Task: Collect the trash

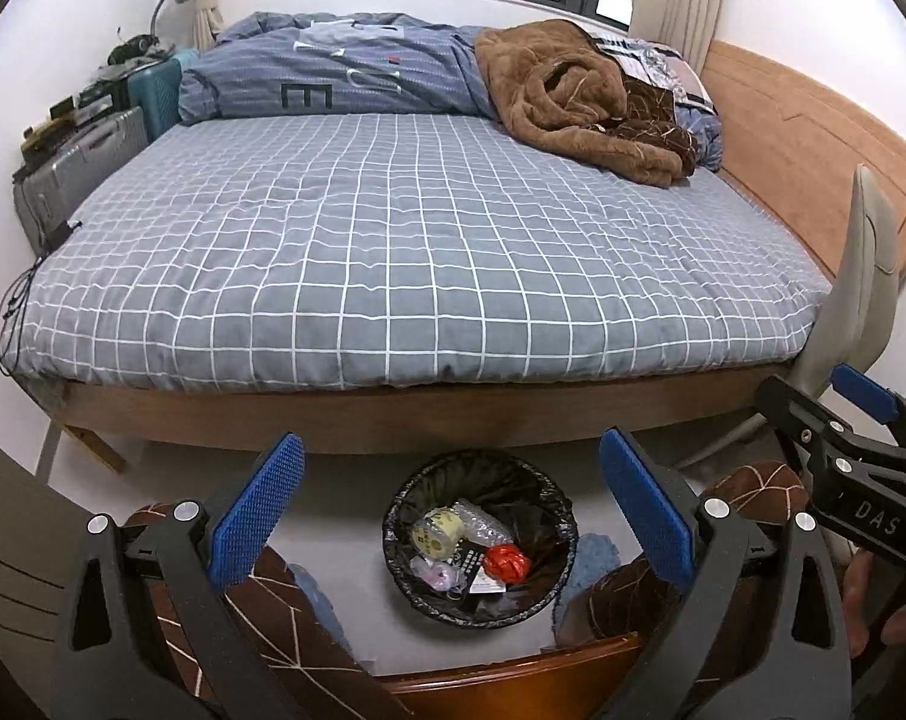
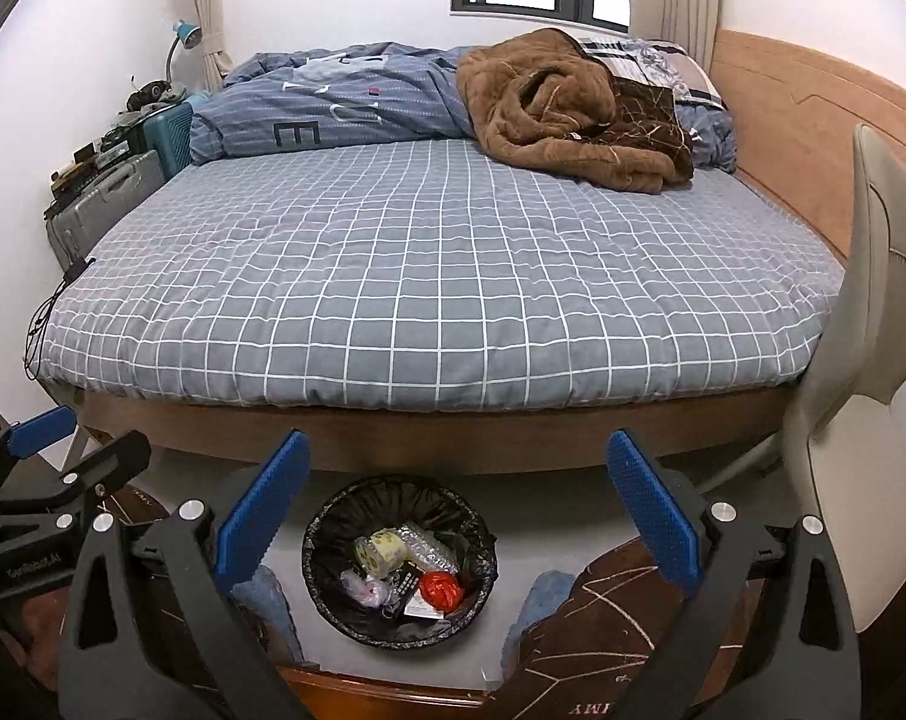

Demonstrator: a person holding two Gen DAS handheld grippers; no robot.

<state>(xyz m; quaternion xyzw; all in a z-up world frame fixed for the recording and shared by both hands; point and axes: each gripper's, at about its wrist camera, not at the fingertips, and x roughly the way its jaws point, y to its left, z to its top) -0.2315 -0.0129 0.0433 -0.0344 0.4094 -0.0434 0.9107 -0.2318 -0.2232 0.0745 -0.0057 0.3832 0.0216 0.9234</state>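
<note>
Both grippers are held above the floor in front of the bed (image 1: 393,252), and each is seen spread wide with nothing between its pads: the left gripper (image 1: 450,513) in its own view, the right gripper (image 2: 456,513) in its own. Below them, a bin (image 1: 564,525) lined with a black bag is set on the floor just beside the bed frame, between the person's knees. Trash is already gathered inside it: a tape roll (image 1: 435,534), crumpled clear wrap (image 1: 483,522), a red wad (image 1: 507,563), a dark card (image 1: 476,564) and a pale scrap (image 1: 432,573). The sheet is seen to carry no loose litter (only a duvet (image 1: 333,72) and a brown blanket (image 1: 567,102) are heaped at its far edge), and none can be made out on the visible floor. The collecting step is therefore judged close to done, or at a pause between items. What the next move calls for is a search for any remaining piece beyond these views; failing that, the bag's rim could be pinched and drawn together.
</note>
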